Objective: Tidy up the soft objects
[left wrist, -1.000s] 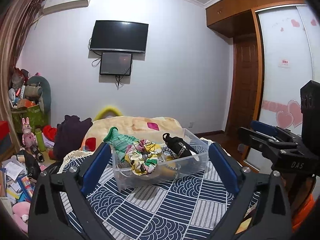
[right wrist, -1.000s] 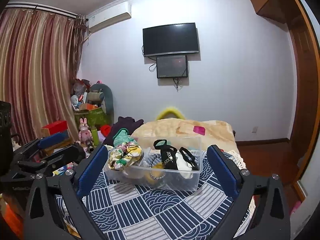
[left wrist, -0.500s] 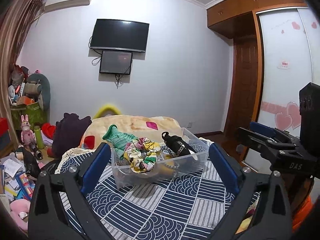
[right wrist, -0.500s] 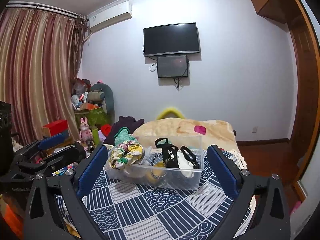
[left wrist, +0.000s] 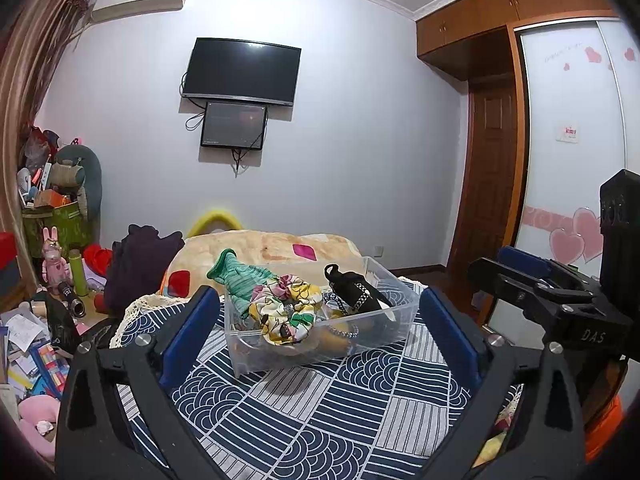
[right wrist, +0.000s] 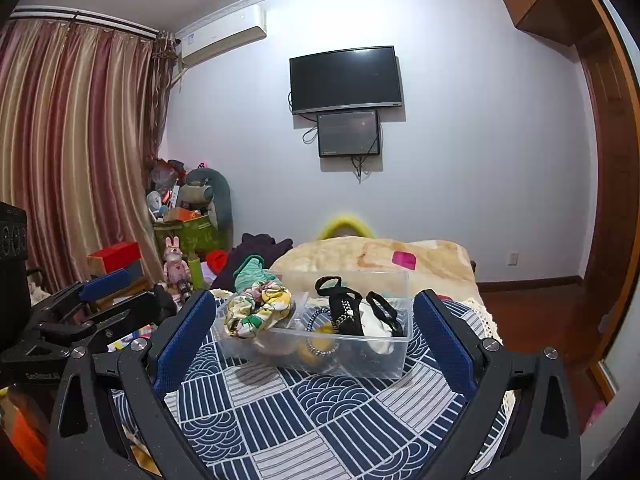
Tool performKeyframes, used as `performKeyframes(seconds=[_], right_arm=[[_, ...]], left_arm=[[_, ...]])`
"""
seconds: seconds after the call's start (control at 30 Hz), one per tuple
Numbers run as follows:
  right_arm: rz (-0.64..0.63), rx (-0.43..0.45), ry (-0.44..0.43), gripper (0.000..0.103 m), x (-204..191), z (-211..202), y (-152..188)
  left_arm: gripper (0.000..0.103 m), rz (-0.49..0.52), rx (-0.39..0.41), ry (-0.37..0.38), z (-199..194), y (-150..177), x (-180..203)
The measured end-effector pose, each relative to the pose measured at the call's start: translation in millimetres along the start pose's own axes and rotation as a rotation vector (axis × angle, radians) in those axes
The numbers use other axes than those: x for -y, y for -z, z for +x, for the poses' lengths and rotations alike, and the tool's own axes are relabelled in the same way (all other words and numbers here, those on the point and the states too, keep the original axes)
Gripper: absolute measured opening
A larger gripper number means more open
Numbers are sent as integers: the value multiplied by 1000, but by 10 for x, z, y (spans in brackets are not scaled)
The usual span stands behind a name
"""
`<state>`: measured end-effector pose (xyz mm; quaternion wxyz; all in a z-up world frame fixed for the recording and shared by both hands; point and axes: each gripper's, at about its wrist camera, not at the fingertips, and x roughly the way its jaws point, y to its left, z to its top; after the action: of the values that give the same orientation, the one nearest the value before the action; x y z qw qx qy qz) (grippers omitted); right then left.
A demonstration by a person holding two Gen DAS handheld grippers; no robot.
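A clear plastic bin (left wrist: 332, 350) (right wrist: 360, 356) stands on a blue-and-white patterned cloth (left wrist: 320, 412) (right wrist: 320, 412). In it lie a green knit piece (left wrist: 240, 276) (right wrist: 250, 274), a floral scrunchie (left wrist: 288, 308) (right wrist: 256, 308), black straps with a chain (left wrist: 352, 290) (right wrist: 344, 308) and something yellow low down. My left gripper (left wrist: 320, 328) is open and empty, held back from the bin. My right gripper (right wrist: 312, 332) is open and empty too, also short of the bin. Each gripper shows at the edge of the other's view, the right one (left wrist: 560, 304) and the left one (right wrist: 80, 320).
A beige blanket (left wrist: 272, 248) lies behind the bin, with a dark purple garment (left wrist: 140, 264) to its left. Toys, boxes and papers (left wrist: 48, 280) crowd the floor at left. A wardrobe and a door (left wrist: 492, 184) stand at right.
Both views have tilted up a little, so the bin sits slightly lower and closer in frame. Both grippers stay open and empty.
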<state>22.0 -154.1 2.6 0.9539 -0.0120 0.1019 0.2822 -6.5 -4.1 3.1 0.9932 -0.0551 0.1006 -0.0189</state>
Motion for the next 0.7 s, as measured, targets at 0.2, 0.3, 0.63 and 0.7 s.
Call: performKeyframes(seconds=[0.2,0.3,0.63,0.7], right_arm=[[3,0,2,99,5,-15,-5],[6,-1,3,99,-3,-15,-21],[6,-6,4,99,5,-7,-28],[6,-7,4,99,5,-3,-24]], left_arm=[[102,-6,1,6,-7,6,1],[102,-13,-2,12,5,8,-3],[102,-17,-23,26,59,19,2],[102,-17,-24,28,61,18,5]])
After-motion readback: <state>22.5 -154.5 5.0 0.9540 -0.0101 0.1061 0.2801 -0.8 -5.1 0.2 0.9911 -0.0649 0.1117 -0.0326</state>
